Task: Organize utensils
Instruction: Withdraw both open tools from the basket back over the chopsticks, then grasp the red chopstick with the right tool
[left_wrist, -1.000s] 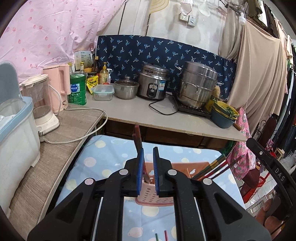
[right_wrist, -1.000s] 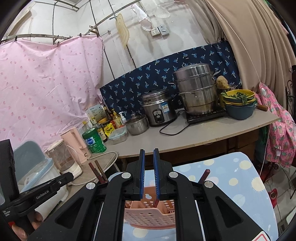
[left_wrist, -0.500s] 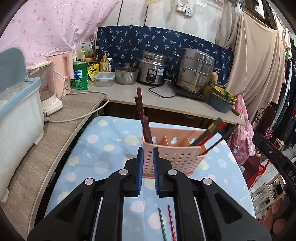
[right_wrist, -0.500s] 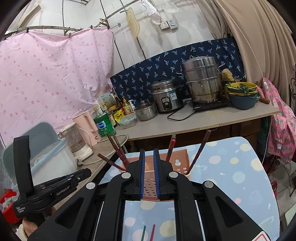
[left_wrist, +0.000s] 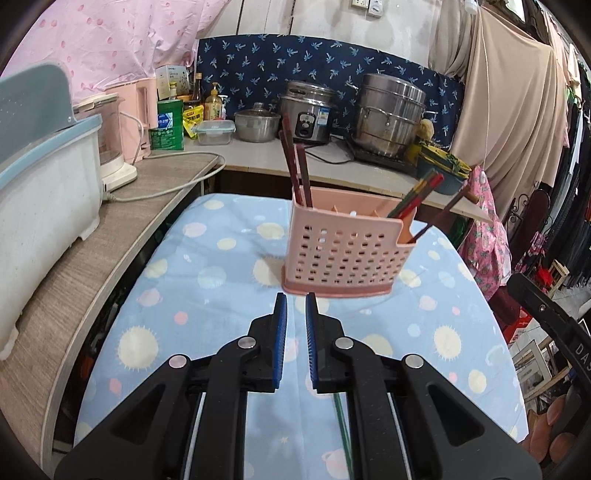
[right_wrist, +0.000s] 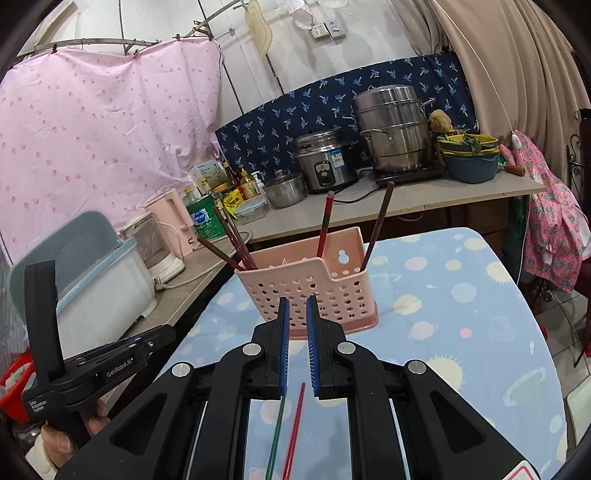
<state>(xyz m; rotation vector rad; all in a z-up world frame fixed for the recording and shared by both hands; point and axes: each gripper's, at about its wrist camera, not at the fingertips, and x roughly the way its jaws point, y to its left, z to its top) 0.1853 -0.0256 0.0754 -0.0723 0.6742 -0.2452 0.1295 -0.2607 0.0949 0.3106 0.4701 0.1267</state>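
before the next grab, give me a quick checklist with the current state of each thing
1. Loose chopsticks located: green chopstick and red chopstick lie on the tablecloth below the right gripper - ok.
2. Right jaws open enough to pick: nearly shut, empty - not ok.
3. Left gripper free: nearly shut, nothing between the jaws - ok.
4. Pink caddy upright on the cloth - ok.
5. Free compartment in the caddy: middle ones look empty - ok.
6. Chopsticks apart from each other: lying close side by side - cannot tell.

Black plastic two-finger left gripper (left_wrist: 294, 306), blue ribbed pads (left_wrist: 281, 332) inside fingers. Silver round screws (left_wrist: 246, 342) behind pads. Matching right gripper (right_wrist: 295, 310).
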